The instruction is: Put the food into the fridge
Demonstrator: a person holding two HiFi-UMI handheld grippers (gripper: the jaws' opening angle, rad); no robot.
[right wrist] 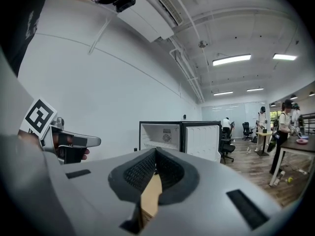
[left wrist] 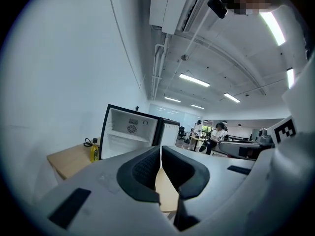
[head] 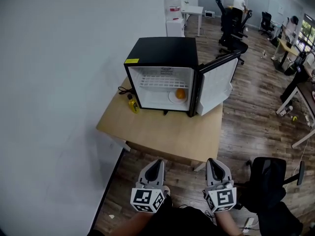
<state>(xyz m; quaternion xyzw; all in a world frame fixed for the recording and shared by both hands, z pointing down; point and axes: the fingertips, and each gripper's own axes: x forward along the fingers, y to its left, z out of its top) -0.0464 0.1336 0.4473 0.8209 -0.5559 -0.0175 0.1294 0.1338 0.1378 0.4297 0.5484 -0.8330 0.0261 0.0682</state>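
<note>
Head view: the orange (head: 181,94) is sitting on a plate (head: 172,98) on the floor of the fridge (head: 162,53), toward its right side, under the wire shelf. So the food is already looking stowed. The door (head: 216,85) is hanging wide open on its right-hand hinge. The left gripper (head: 158,162) and right gripper (head: 212,161) are hovering short of the table (head: 167,134), well apart from the fridge, and both are pointing at it. The orange is lying straight ahead between their two lines, a little toward the right one. Being round, it is offering no long axis. The door's free edge is standing out to the right, so the right gripper is the nearer one for swinging it shut, which is probably what is left to do. The pale wooden tabletop is bare in front of the fridge, with a bottle (head: 133,105) just beside the fridge's left wall. A white wall is running along the left, and an office with chairs and desks is opening out to the right.

Left gripper view: the jaws are pressing together with nothing between them, and the fridge is showing beyond them, up and left.

Right gripper view: its jaws are likewise meeting on nothing, and they are lining up just under the fridge opening and door.
</note>
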